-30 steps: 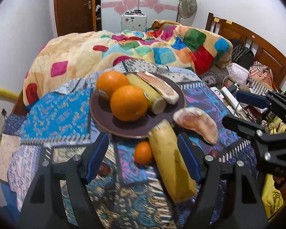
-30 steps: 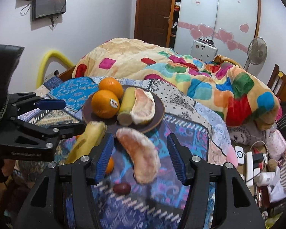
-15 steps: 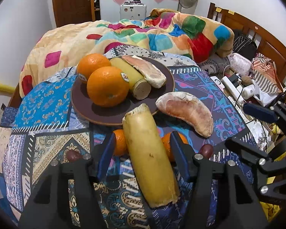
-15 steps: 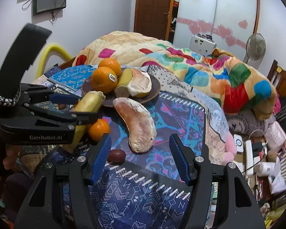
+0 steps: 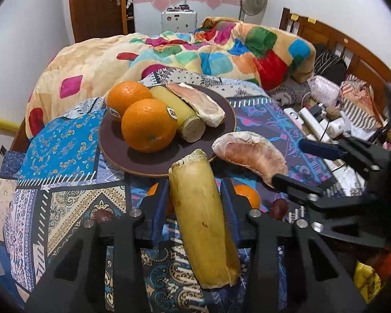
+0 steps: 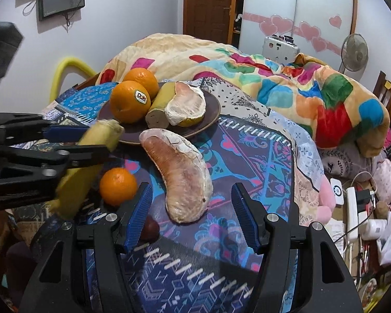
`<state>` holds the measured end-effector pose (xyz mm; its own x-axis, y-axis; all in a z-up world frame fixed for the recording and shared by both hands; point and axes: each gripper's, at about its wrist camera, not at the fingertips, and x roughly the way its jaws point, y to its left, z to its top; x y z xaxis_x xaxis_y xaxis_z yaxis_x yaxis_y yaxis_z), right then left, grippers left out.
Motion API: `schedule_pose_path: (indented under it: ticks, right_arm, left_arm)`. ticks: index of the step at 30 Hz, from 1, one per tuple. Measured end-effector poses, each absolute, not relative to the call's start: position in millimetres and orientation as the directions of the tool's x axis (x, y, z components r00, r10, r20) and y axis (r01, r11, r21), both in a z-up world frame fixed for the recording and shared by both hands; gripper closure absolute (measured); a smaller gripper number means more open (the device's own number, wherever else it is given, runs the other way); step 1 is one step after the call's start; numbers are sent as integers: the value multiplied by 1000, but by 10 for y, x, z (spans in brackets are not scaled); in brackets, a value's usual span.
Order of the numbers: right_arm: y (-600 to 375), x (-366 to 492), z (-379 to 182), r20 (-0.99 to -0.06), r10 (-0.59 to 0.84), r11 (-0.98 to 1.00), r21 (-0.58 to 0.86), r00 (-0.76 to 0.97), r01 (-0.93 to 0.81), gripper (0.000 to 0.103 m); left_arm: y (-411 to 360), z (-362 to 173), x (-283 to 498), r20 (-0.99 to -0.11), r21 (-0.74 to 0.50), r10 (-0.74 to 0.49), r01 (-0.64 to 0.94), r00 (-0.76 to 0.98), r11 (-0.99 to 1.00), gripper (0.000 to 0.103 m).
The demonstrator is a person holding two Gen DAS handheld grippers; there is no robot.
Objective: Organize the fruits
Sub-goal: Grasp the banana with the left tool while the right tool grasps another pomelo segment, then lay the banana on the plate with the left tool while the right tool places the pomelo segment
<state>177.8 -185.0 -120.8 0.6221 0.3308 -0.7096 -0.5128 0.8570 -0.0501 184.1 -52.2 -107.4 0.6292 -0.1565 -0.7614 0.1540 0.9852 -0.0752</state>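
Since a moment ago the left tool [image 5: 194, 203] has closed on the long yellow pomelo-rind piece [image 5: 203, 219] by the brown round plate [image 5: 112, 154] holding four pieces, while the right tool [image 6: 192, 216] gapes around the pink pomelo segment [image 6: 182, 177], small tangerines [image 6: 118, 185] still loose.

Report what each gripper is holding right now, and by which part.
The left gripper clamps the banana piece across its middle. The right gripper is open and holds nothing; the pomelo segment lies between its fingers.

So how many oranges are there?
4: two big oranges sit on the brown plate, and two small ones lie on the cloth beside the left gripper. More may be hidden.
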Motion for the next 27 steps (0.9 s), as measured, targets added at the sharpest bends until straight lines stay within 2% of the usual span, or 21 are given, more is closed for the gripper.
schedule_pose_path:
  ticks: [14,16,18,21,27]
  right_arm:
    - [-1674,2060,-1350,-766,305,851,-48,566,-523,44]
    - [-1675,2085,-1361,-772,313,852,-29,553,-523,47]
    - [-1678,2069,-1343,-768,325,848,-21,552,-529,55]
    - [-1686,2014,-1315,-752,312,854,-46,580,-519,60]
    - [-1725,2013,-1270,-742,328,860,-22,584,-511,61]
  left_arm:
    - [-330,-699,1497,-684,-78,-194,193,704,978,67]
    - [-300,-680,1482,-679,-82,-195,190,708,978,67]
    - [-268,-659,1469,-674,-85,-194,186,713,979,67]
    - [-215,-635,1459,-668,-86,-189,177,720,980,68]
    - [-128,-539,1449,-642,-93,-184,163,744,982,68]
